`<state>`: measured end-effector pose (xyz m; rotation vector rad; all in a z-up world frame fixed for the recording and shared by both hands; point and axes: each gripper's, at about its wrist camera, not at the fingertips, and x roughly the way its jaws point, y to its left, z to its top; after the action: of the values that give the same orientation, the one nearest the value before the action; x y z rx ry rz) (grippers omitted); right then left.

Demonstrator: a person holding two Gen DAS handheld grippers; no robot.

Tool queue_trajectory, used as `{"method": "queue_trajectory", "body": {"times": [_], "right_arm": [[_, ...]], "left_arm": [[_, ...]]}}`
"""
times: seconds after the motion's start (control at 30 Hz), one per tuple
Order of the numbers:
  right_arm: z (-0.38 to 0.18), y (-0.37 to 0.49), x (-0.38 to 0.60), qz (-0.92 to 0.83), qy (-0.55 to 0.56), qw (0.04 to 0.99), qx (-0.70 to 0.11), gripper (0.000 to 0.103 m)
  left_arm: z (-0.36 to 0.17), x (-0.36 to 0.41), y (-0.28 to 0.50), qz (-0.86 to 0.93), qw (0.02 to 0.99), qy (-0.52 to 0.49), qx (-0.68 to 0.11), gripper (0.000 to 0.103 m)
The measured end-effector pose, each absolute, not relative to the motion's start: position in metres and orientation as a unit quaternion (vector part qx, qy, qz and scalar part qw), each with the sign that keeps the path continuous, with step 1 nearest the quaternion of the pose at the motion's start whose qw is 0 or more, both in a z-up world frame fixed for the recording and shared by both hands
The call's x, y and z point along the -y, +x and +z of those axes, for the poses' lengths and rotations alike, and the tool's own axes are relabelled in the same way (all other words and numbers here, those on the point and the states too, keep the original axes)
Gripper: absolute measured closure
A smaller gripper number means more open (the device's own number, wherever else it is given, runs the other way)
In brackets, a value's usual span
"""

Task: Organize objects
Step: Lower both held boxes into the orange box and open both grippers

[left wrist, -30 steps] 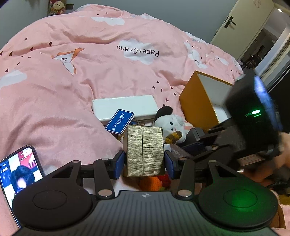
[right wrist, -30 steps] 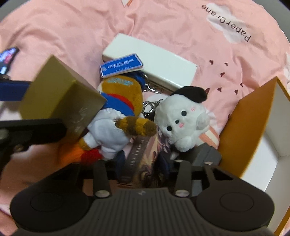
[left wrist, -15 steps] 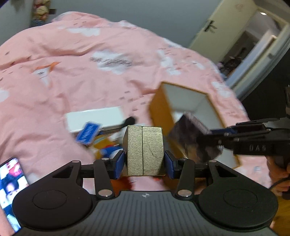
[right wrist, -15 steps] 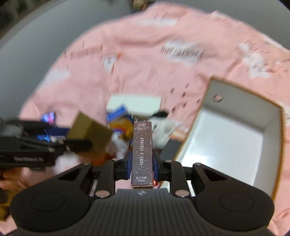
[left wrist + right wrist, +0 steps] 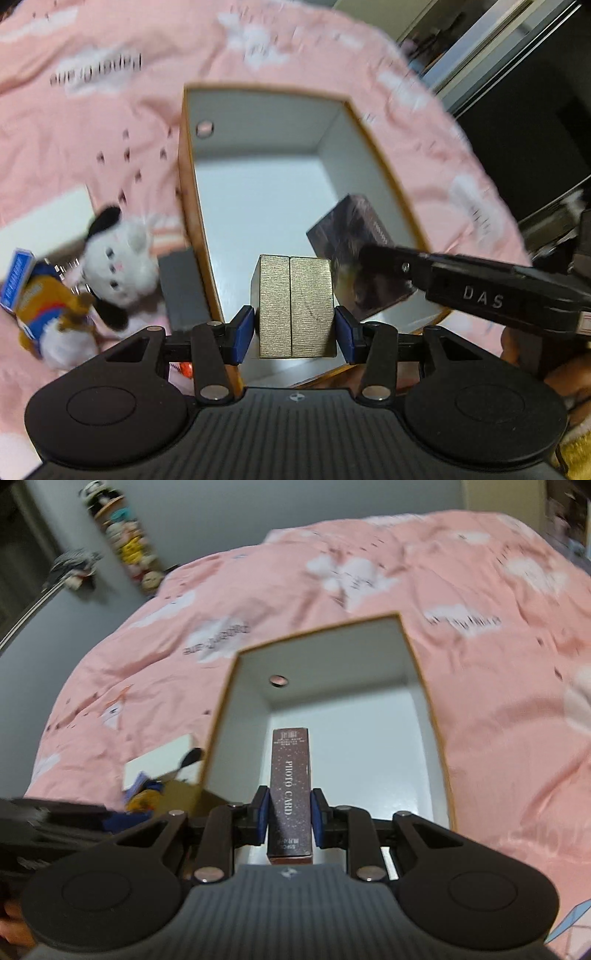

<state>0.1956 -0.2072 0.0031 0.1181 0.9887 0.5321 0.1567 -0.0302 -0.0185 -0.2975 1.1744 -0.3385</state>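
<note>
A: Pink quilted bed [image 5: 110, 155], cloud print blurred. Open cardboard box [image 5: 192, 206], white inside, lies on it.

B: Left tool [image 5: 294, 325] clamped on ribbed gold block [image 5: 293, 306] over the box; right tool [image 5: 288, 821] has just been closing, grips the slim "PHOTO CARD" pack [image 5: 290, 794] there too. Plush toy [image 5: 118, 258] left of the box, smeared.

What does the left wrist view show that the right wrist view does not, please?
Only the left wrist view shows the white plush and the gold box's face, clamped in the left gripper. Only the right wrist view shows the toy shelf on the wall and the card box's "PHOTO CARD" spine, clamped in the right gripper. Both show the open box and pink duvet.
</note>
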Motion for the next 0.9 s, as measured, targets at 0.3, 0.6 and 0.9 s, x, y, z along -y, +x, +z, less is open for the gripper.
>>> {"method": "queue_trajectory", "body": {"times": [0.3,0.6,0.9], "right_arm": [[-0.052,0.212,0.211,0.264,0.115,0.805,-0.518,0.079],[-0.071,0.212,0.208,0.266,0.116,0.791,-0.539,0.079],[-0.073,0.209,0.201,0.266,0.092,0.792,-0.542,0.079]], "left_arm": [[-0.035,0.062,0.159,-0.128,0.802,-0.062,-0.58,0.05],[-0.044,0.08,0.156,-0.126,0.794,0.001,-0.595,0.048],[-0.025,0.055,0.145,-0.157,0.811,-0.039,-0.562,0.042]]}}
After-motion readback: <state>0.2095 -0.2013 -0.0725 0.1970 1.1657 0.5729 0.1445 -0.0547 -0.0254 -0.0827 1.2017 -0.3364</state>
